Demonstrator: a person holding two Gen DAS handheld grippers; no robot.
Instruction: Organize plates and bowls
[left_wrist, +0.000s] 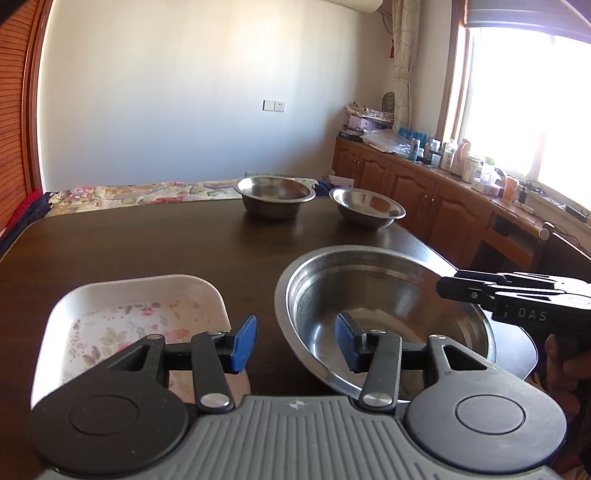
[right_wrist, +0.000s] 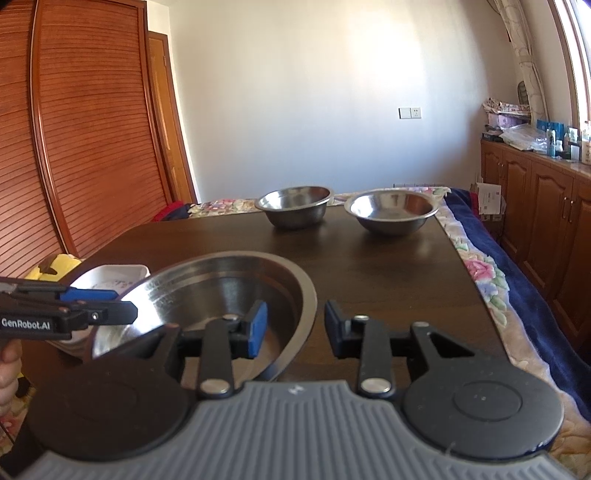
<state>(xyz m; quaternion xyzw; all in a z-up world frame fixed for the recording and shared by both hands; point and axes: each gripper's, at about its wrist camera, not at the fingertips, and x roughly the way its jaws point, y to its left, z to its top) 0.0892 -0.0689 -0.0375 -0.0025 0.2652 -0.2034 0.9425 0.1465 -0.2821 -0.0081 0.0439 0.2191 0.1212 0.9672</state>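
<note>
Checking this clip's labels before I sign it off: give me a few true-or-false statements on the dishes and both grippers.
1. Three steel bowls stand on the table. True: a large steel bowl near, two small steel bowls far.
2. The small bowls are stacked. False: they stand apart, side by side.
3. The white floral dish sits beside the large bowl. True.
4. The left gripper holds the dish. False: it is open, straddling the large bowl's rim, with nothing pressed.
5. The right gripper is shut on the large bowl. False: it is open, with the rim between its fingers.
</note>
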